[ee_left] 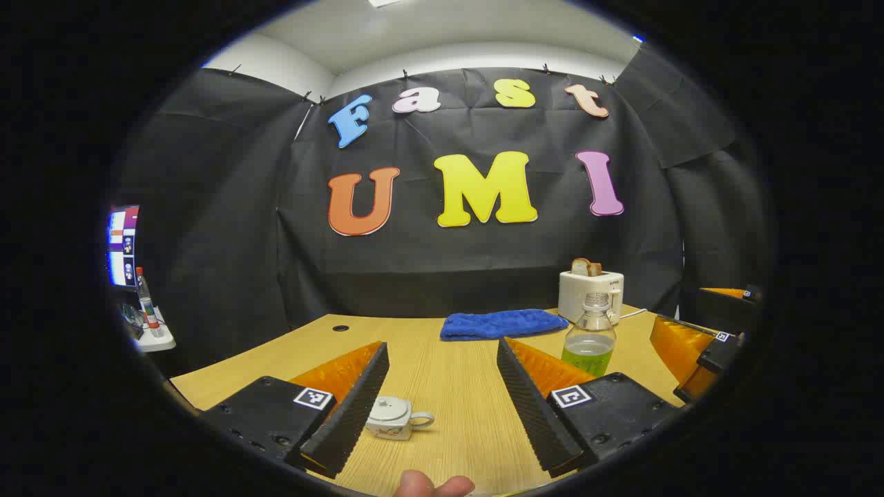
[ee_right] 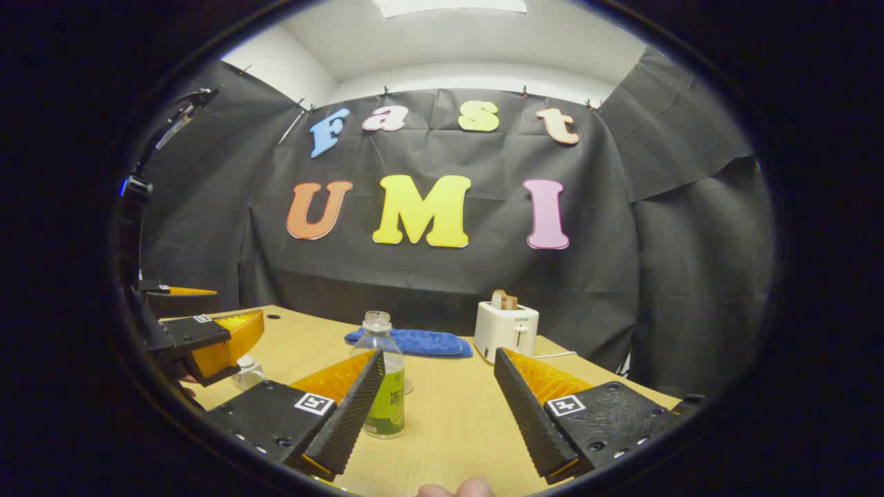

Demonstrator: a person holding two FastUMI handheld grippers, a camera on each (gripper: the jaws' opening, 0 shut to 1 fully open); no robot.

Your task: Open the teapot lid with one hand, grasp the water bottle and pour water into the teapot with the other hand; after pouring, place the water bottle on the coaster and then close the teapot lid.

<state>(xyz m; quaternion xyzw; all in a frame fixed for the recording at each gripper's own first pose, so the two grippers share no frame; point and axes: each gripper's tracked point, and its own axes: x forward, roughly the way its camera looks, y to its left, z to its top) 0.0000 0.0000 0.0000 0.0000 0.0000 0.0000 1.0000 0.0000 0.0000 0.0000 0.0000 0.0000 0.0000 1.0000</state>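
On a wooden table [ee_left: 456, 386], the left gripper [ee_left: 442, 407] hovers with its jaws spread wide and empty above a small white teapot [ee_left: 395, 418], lid on, which sits just beside the left finger. The left gripper view catches the pot whole; in the right gripper view it is a pale shape [ee_right: 247, 373] half hidden behind the other gripper at the left edge. The right gripper [ee_right: 436, 407] is likewise spread, holding nothing, with the uncapped bottle [ee_right: 384, 376] of green liquid upright just behind its left finger. In the left gripper view the bottle [ee_left: 589, 335] stands right of the teapot, well apart. Behind it lie a blue cloth [ee_left: 503, 324] and a white toaster [ee_left: 590, 290] with bread in its slot. A fingertip [ee_left: 431, 484] shows at the bottom edge. Black cloth walls the booth.
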